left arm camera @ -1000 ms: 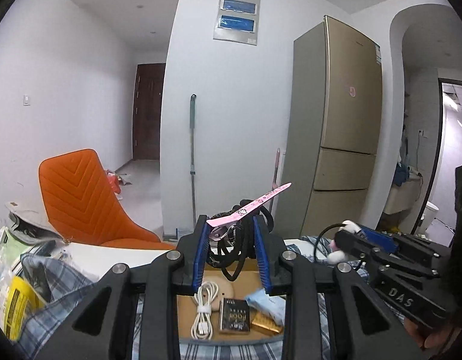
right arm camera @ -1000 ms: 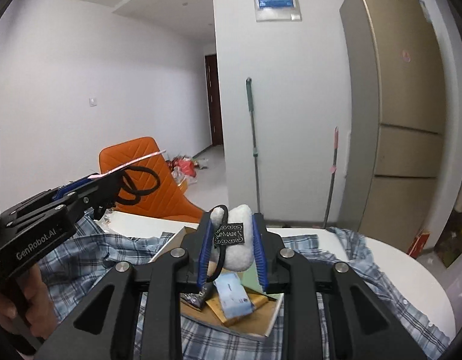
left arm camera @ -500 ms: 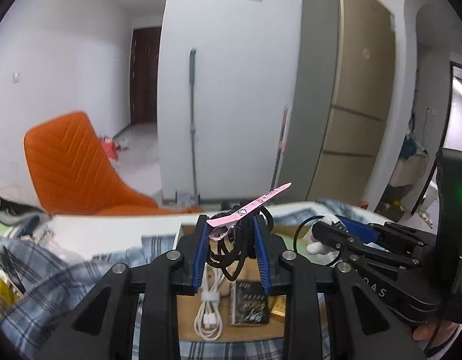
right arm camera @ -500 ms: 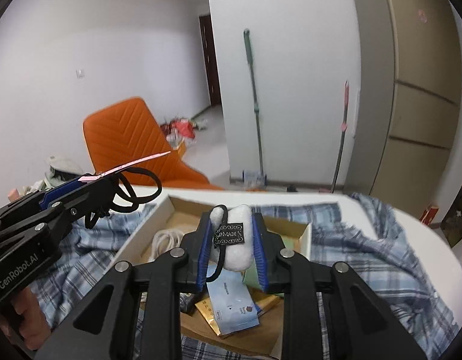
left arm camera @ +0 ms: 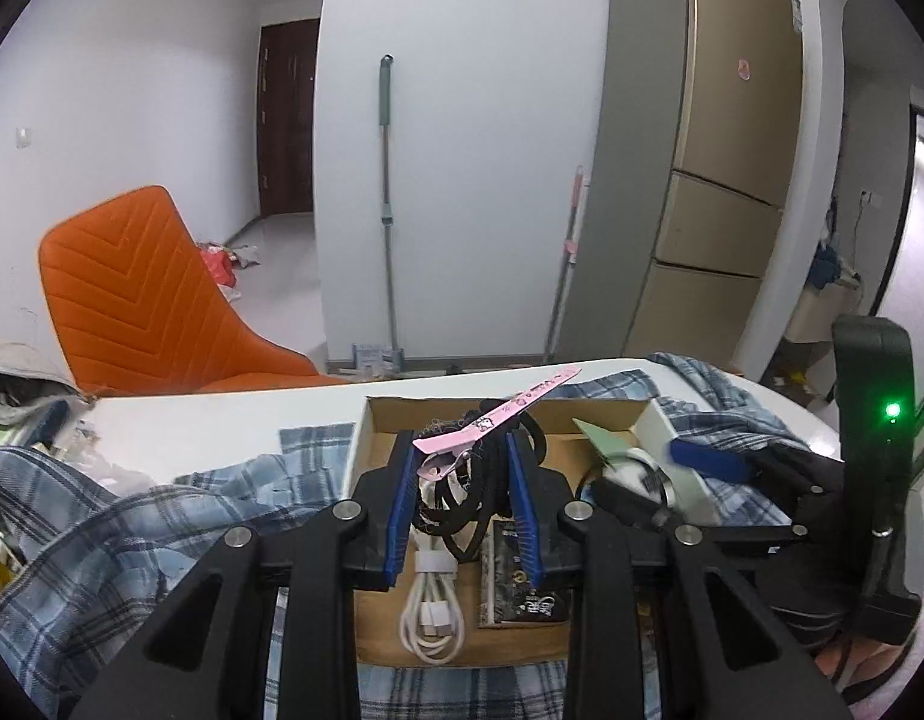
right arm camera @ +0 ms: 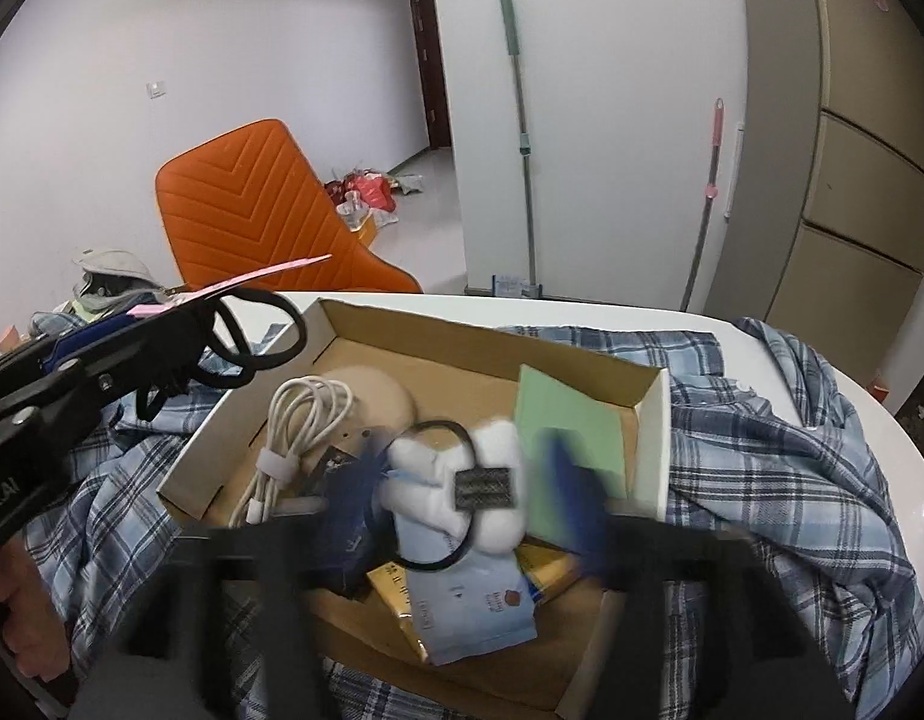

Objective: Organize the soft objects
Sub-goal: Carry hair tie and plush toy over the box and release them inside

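Note:
My left gripper [left arm camera: 465, 468] is shut on a bundle of black hair ties [left arm camera: 480, 486] with a pink hair clip [left arm camera: 498, 417], held over the cardboard box [left arm camera: 366, 444]. It also shows in the right wrist view [right arm camera: 180, 324], at the box's left edge. My right gripper [right arm camera: 462, 480] is blurred and its fingers stand wide apart. A white fluffy hair tie [right arm camera: 462, 480] with a dark tag sits between them, over the box [right arm camera: 648, 438], touching neither pad.
The box holds a white cable [right arm camera: 294, 420], a beige pad [right arm camera: 372, 396], a green card [right arm camera: 570, 426], a blue packet [right arm camera: 474, 606] and a dark packet [left arm camera: 522, 576]. It rests on a plaid cloth [right arm camera: 762, 468] on a white table. An orange chair [right arm camera: 252, 210] stands behind.
Both grippers have dropped toward the box. My right gripper has opened and let go of the white fluffy hair tie. The left still holds its bundle.

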Motion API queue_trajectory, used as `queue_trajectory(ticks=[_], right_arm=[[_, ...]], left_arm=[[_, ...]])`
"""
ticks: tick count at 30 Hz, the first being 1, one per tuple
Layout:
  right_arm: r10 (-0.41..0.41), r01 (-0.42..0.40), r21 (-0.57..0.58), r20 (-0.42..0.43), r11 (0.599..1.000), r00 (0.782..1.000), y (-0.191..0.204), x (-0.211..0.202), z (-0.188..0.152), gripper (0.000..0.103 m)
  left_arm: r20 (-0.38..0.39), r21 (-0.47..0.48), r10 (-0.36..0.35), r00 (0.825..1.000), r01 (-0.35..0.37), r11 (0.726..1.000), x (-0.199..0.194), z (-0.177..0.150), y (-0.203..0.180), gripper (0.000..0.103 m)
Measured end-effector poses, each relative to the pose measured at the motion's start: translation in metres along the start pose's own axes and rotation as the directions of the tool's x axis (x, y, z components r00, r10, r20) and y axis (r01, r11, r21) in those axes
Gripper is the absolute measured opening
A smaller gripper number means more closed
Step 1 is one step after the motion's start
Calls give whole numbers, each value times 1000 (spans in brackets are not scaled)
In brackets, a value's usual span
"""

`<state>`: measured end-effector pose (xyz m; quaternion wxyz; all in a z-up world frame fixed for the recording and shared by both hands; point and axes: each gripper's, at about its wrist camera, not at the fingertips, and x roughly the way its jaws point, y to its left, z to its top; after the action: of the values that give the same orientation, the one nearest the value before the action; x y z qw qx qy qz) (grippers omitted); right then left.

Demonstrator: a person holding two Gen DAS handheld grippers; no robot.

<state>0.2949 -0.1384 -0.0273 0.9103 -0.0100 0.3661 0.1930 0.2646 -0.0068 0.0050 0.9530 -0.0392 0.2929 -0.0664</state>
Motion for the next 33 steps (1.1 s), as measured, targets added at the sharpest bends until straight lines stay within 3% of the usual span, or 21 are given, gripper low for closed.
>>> queue_trajectory(ticks=[10,17,30,32,33], right_arm=[[-58,58,9,39,998,998,-13,-27,3,81],[-75,75,4,38,997,996,-26,-43,-1,81],[-70,69,29,11,997,997,-35,-35,-8,81],[-68,68,26,10,997,998,-33,-34,-8,81],[-68,68,22,8,997,998,-32,-34,-8,81]], left_arm=[[-8,11,1,1000,-1,1000,1,-2,-3,31],[-69,34,-1,998,3,999,16,-10,-11,31],[-154,66,39,987,-29,997,43,-24,-12,31],[-178,68,43,983,-31,997,46,-27,-12,36],[-183,68,39,982,-27,997,47,-28,-13,48]])
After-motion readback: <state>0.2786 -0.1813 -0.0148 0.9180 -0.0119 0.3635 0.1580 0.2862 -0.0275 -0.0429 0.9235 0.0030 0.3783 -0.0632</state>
